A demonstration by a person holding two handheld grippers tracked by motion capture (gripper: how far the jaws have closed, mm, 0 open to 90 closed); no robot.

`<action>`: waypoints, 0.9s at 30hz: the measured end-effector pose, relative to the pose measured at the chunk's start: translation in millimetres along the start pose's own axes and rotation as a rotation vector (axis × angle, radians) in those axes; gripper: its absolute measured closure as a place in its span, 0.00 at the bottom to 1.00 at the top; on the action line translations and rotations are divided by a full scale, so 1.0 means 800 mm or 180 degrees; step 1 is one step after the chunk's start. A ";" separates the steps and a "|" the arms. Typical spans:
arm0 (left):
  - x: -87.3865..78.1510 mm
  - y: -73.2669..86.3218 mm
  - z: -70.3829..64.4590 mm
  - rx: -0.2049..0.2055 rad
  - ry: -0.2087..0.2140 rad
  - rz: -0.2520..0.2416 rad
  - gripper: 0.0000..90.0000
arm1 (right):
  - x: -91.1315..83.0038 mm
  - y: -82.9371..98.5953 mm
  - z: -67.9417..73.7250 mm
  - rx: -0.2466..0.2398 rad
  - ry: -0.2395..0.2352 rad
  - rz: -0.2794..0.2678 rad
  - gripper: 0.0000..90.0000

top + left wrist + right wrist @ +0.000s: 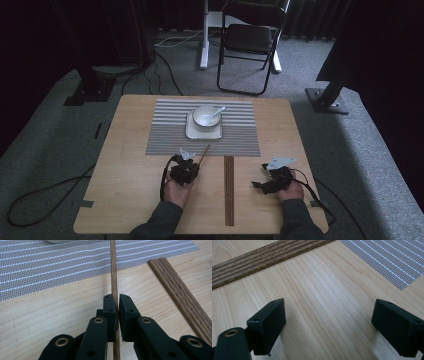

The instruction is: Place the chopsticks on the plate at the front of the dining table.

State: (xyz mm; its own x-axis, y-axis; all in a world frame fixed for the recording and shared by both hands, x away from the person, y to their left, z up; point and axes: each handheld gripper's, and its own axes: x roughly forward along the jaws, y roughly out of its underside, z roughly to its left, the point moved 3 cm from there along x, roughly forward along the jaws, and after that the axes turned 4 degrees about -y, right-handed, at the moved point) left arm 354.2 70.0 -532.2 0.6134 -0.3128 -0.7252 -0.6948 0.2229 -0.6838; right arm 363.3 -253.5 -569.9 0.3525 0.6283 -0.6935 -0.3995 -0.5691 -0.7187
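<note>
Left gripper [117, 305] clamps a chopstick [113, 270]; right gripper [329, 327] gapes wide, well apart.

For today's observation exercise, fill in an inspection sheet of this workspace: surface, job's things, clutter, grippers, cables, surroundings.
Surface: wooden table with a striped mat.
Job's things: stick clamped in the left gripper, its far end over the mat; more sticks lie side by side on the table.
Clutter: bowl with spoon on a square plate.
Grippers: left shut on the stick; right gripper open, holding nothing, above bare wood.
Cables: one trails from each gripper; others cross the floor.
Surroundings: folding chair, carpet, dark stands.
</note>
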 end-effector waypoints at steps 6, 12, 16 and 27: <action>-0.002 -0.003 0.003 -0.0007 -0.0010 -0.0014 0.94 | 0.000 0.000 0.000 -0.0001 0.0000 0.0000 0.13; -0.003 -0.008 0.006 -0.0023 -0.0018 -0.0031 0.94 | 0.000 0.000 0.000 0.0001 0.0001 -0.0003 0.13; -0.003 -0.011 0.008 -0.0017 -0.0025 -0.0039 0.94 | 0.000 0.000 0.000 0.0001 0.0001 -0.0003 0.13; -0.003 -0.015 0.013 -0.0048 -0.0043 -0.0049 0.94 | 0.000 0.000 0.000 -0.0001 0.0001 -0.0001 0.13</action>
State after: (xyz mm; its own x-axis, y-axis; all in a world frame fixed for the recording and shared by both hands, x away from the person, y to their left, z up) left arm 364.6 77.7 -523.0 0.6290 -0.3035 -0.7158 -0.6908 0.2042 -0.6936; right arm 363.4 -253.5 -569.9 0.3531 0.6283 -0.6932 -0.3990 -0.5691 -0.7190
